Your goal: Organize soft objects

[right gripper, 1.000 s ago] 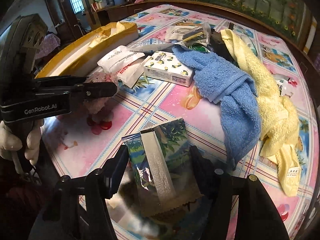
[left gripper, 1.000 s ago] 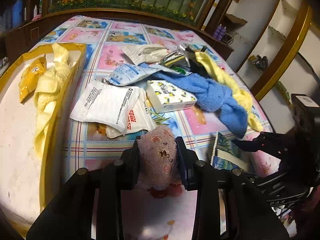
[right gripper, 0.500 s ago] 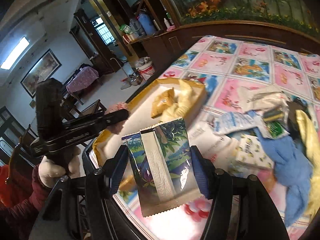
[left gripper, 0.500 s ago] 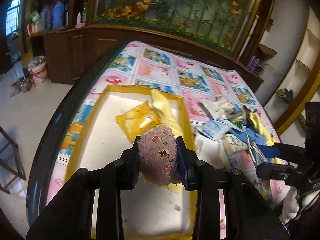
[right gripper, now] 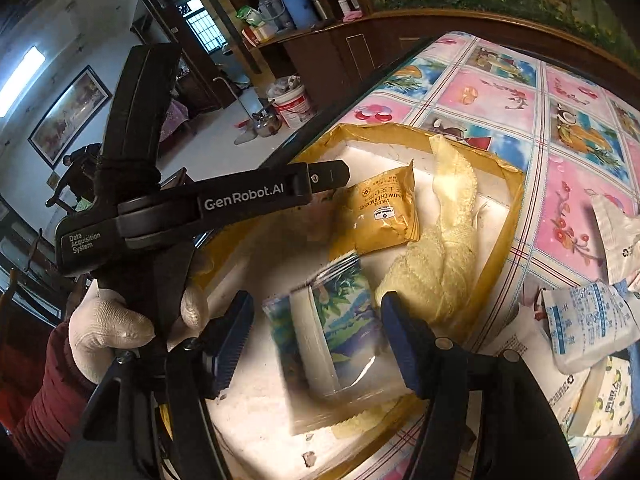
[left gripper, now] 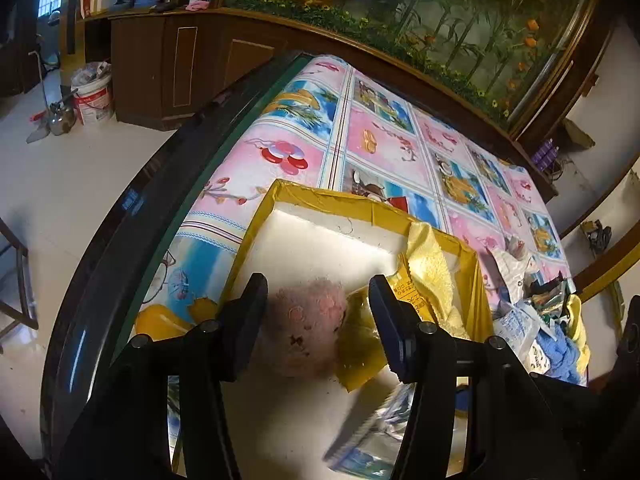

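Note:
Both grippers hang over a yellow-rimmed white foam tray point(left gripper: 320, 196) point(right gripper: 400, 128). My left gripper point(left gripper: 316, 320) is opening. A pink fuzzy ball point(left gripper: 308, 332) sits blurred between its jaws, with a gap on the right side. My right gripper point(right gripper: 316, 340) is opening too. A green-blue foil packet point(right gripper: 332, 332) point(left gripper: 368, 432) lies loose and blurred between its pads over the tray floor. A yellow cracker packet point(right gripper: 376, 216) point(left gripper: 360, 344) and a pale yellow towel point(right gripper: 444, 248) point(left gripper: 432, 268) lie in the tray. The left gripper point(right gripper: 332, 178) shows side-on in a gloved hand point(right gripper: 108, 328).
White packets point(right gripper: 588, 320) and a blue towel point(left gripper: 560, 352) are piled on the patterned tablecloth to the tray's right. The table's dark glass edge point(left gripper: 160, 200) runs close along the tray's left. A white bucket point(left gripper: 94, 98) stands on the floor beyond.
Both grippers swung left from the pile to over the tray. Their jaws have widened, and the pink ball and the foil packet are no longer pinched.

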Available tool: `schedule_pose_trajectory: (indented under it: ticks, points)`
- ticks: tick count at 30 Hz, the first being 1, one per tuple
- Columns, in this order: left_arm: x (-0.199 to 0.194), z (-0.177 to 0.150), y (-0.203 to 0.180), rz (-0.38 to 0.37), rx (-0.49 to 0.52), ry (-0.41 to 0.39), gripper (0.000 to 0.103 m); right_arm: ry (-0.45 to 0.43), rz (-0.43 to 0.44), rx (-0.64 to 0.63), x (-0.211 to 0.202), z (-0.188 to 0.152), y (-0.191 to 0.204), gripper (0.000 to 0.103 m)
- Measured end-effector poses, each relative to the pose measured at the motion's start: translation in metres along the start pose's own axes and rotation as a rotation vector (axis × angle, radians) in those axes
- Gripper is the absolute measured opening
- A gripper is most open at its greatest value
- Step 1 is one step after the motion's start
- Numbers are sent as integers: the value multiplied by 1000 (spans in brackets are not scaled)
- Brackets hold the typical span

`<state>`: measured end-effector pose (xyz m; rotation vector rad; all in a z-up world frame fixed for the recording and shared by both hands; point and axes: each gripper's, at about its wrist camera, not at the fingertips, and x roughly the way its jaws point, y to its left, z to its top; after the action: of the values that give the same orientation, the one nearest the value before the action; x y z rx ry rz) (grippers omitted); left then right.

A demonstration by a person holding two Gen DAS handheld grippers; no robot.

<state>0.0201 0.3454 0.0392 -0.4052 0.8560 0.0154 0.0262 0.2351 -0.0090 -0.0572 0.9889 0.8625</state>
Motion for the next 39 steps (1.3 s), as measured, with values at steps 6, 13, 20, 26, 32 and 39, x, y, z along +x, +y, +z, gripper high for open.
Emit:
schedule_pose_trajectory:
  ticks: [6, 13, 20, 26, 32, 39]
  points:
    - [-13, -16, 2, 61, 24, -29, 54, -93, 58, 56, -26, 2, -18, 70]
    - [-28, -36, 10, 54, 13, 4, 54, -231, -83, 188, -113, -31, -89, 70]
    - [-64, -44, -14, 33, 27, -64, 54, -233, -192, 281, -153, -73, -141, 70]
    - [-82, -55, -99, -87, 179, -66, 57, -193, -168, 263, -137, -82, -144, 70]
    - [-46, -60, -150, -126, 173, 49, 57, -88, -291, 142, -95, -63, -125, 70]
    - [-3, -69, -184, -54, 199, 153, 57, -55, -457, 2, -74, -61, -121, 65]
